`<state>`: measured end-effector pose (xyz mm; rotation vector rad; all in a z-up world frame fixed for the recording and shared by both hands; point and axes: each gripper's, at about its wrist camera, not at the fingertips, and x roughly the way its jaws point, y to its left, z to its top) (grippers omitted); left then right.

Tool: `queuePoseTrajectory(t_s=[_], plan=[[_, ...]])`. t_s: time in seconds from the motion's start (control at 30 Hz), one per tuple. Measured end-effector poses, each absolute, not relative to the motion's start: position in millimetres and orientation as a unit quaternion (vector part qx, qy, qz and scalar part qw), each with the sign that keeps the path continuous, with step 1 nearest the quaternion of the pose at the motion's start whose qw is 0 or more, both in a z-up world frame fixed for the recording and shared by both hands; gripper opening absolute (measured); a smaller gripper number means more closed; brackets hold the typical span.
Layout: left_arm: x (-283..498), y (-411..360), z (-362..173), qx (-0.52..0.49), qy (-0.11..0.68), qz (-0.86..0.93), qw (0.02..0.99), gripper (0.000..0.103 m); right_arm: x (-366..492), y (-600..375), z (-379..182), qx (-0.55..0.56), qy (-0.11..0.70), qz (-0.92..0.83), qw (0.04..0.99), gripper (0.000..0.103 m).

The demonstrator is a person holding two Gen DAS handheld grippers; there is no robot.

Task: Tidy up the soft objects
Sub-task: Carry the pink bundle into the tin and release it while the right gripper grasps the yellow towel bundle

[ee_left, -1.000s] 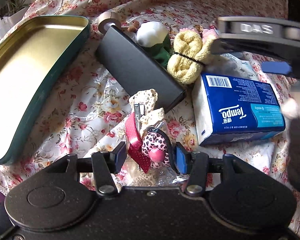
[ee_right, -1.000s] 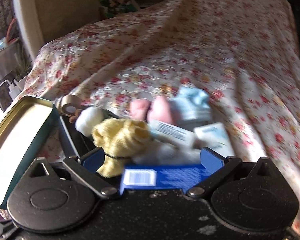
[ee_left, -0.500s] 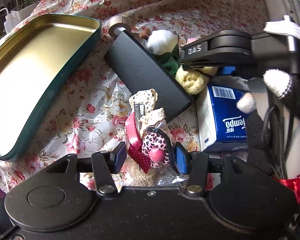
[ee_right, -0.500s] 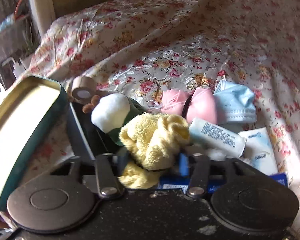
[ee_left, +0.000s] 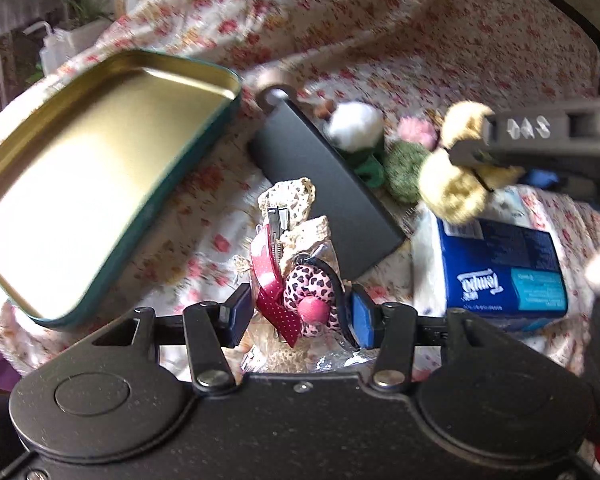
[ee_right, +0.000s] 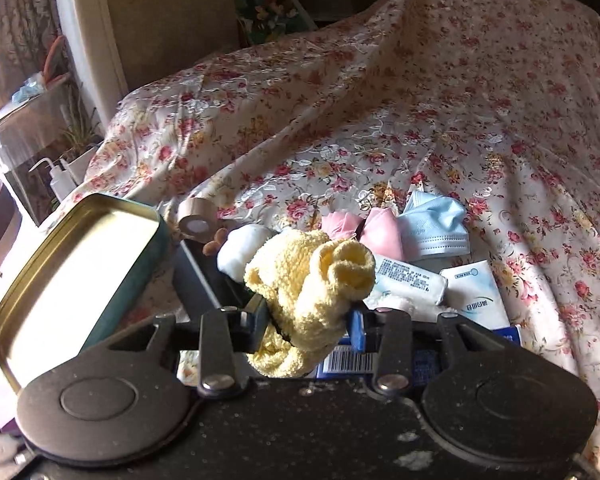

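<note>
My left gripper (ee_left: 296, 312) is shut on a clear packet of hair accessories (ee_left: 292, 240), with lace, a red bow and a leopard-print tie. It hangs over the floral cloth, right of the open green tin (ee_left: 204, 148). My right gripper (ee_right: 310, 328) has its jaws closing on a yellow towel roll (ee_right: 316, 276), and the pads press its tied middle. The roll is lifted above the blue tissue pack (ee_left: 500, 264). From the left wrist view the roll (ee_left: 452, 188) shows under the right gripper's fingers (ee_left: 540, 132).
A black box (ee_left: 324, 184) lies beside the tin (ee_right: 140, 248). Around it sit a white plush (ee_left: 356, 124), a green ball (ee_left: 404, 168), a tape roll (ee_right: 196, 220), pink cloth (ee_right: 380, 232), a blue face mask (ee_right: 436, 224) and a white tube (ee_right: 408, 280).
The right gripper came down over the yellow roll, closed on it and lifted it off the pile. The left gripper rose a little, still holding the packet.
</note>
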<state>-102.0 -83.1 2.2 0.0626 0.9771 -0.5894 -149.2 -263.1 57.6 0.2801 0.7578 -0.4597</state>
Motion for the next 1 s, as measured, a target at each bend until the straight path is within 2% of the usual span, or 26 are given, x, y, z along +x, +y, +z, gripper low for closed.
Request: queuePoseTrajectory(t_s=[0.53, 1.0], plan=[[-39, -24, 40, 0.013, 0.423, -0.159, 0.892, 0.05, -139, -214, 73, 0.121, 0.38, -0.153, 0.904, 0.04], [5, -6, 12, -0.018, 0.449, -0.067, 0.891, 0.05, -74, -179, 86, 0.108, 0.381, -0.085, 0.914, 0.04]])
